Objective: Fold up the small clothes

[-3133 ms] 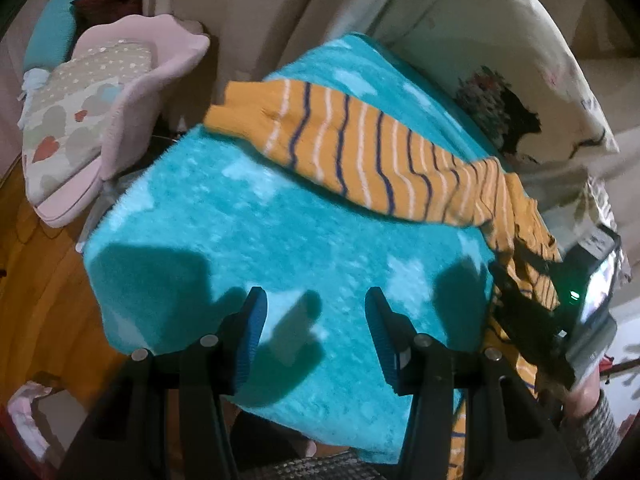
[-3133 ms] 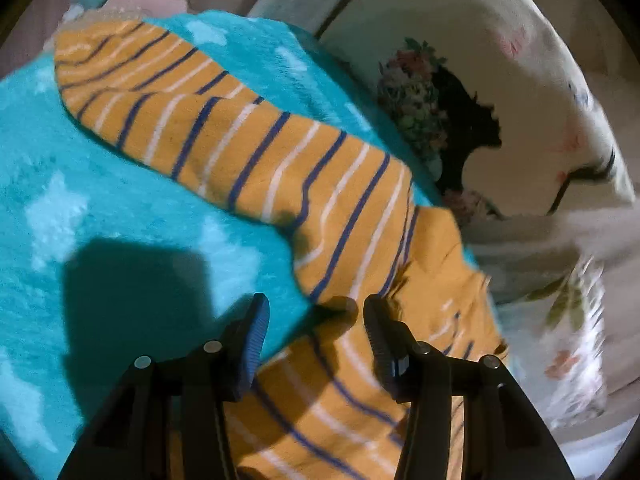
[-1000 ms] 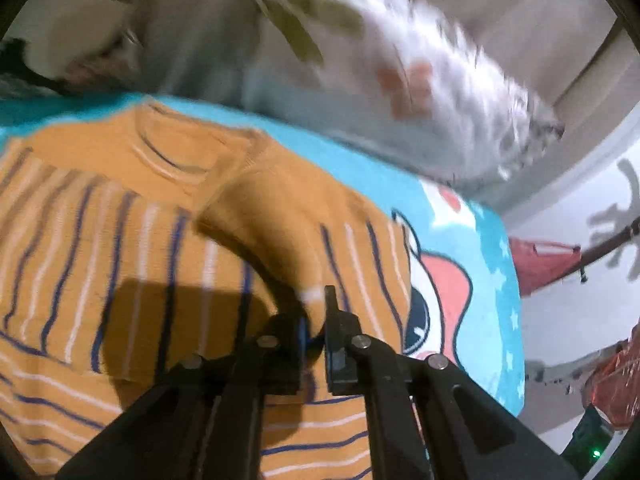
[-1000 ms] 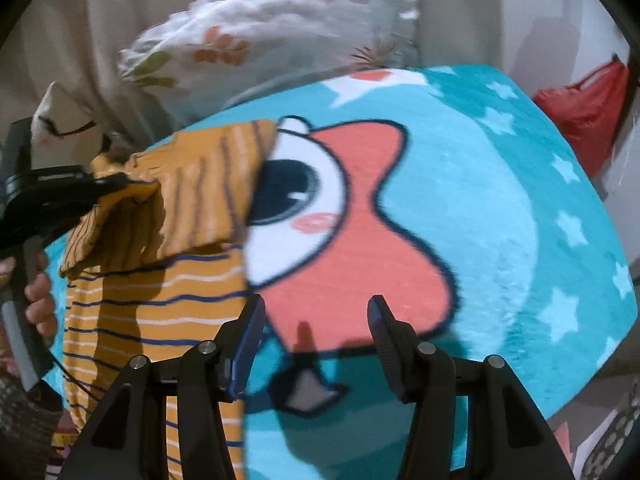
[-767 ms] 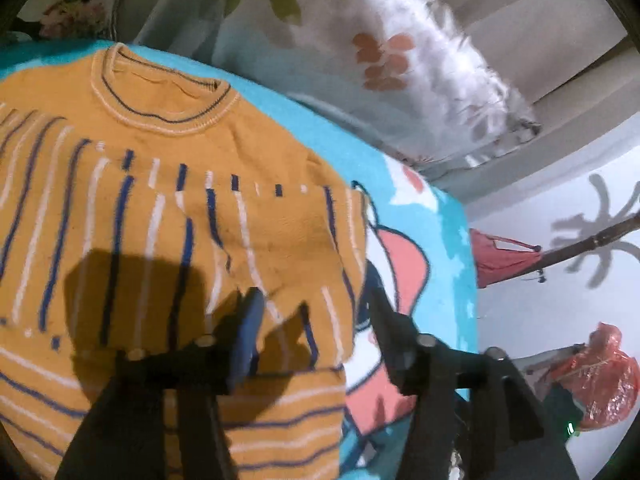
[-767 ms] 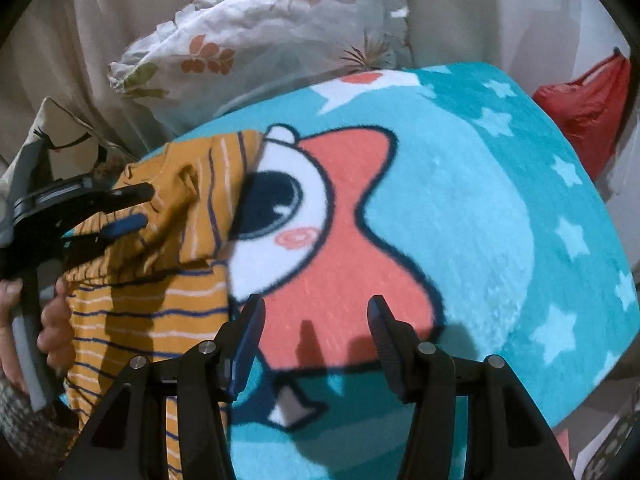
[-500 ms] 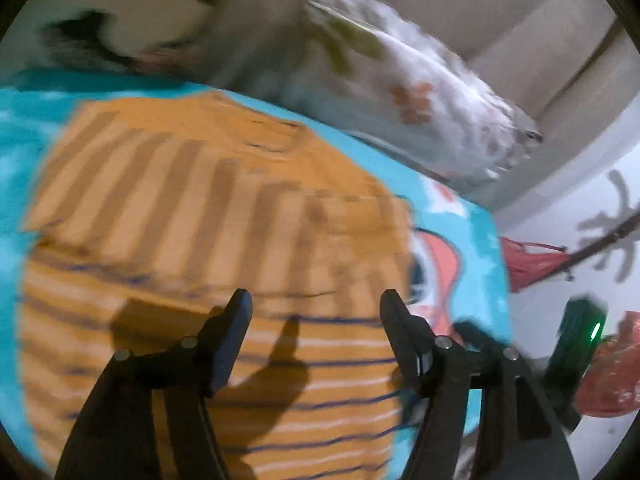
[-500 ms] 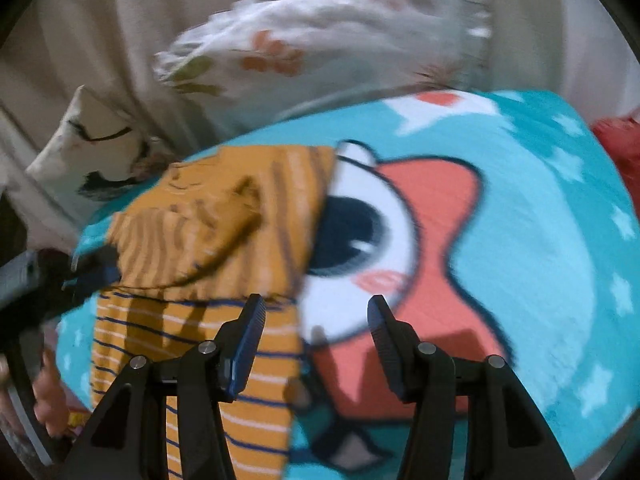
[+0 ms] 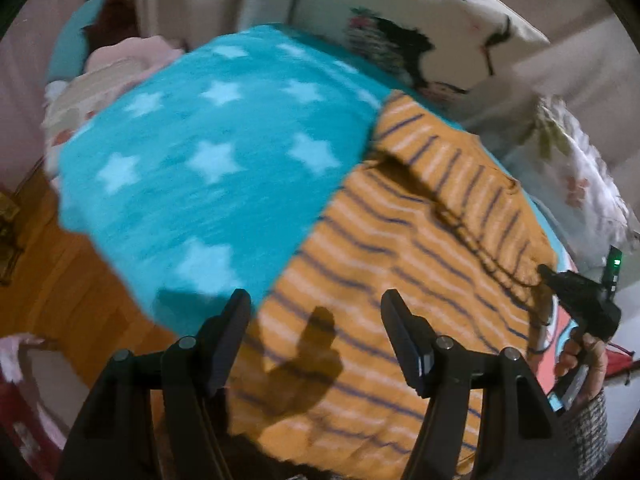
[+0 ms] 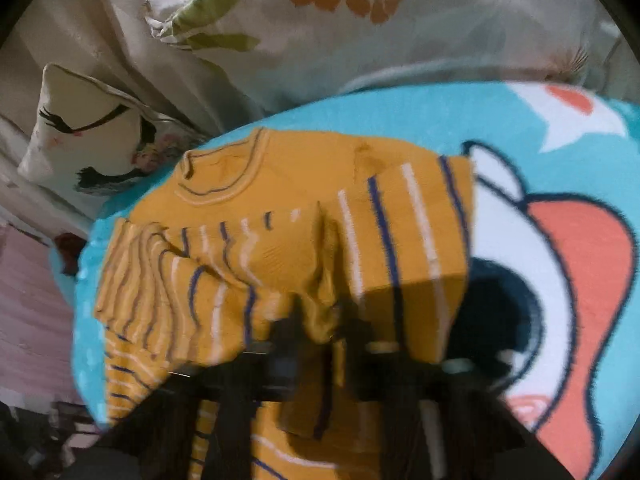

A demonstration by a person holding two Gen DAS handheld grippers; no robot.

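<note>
Because the sweater (image 9: pixel 420 248) is a soft, light knit, it will drape and sag from any single pinch, so it handles best when taken at an edge or a fold corner and carried low across the blanket (image 9: pixel 208 152). It lies on the blanket, on what looks like a bed, with pillows (image 10: pixel 320 28) behind it; the collar (image 10: pixel 220 172) points toward the pillows, and both sleeves look already turned in over the body. The knit seems grippy rather than slick, so a small bite of cloth should hold, though the loose weave can stretch if pulled hard.

The right gripper (image 10: pixel 320 328) has just been closing, and a fold of orange cloth is pinched between its jaws at the sweater's right side, near the cartoon eye (image 10: pixel 496 320) printed on the blanket. In the left wrist view the same gripper shows at the far right edge of the sweater, held in a hand (image 9: pixel 580 356).

The left gripper (image 9: pixel 316 320) stands with its jaws apart and nothing between them, hovering above the lower left part of the sweater, close to where the orange meets the blanket. A matching hold on that left edge or the hem would probably let the two sides lift evenly for the next fold.
</note>
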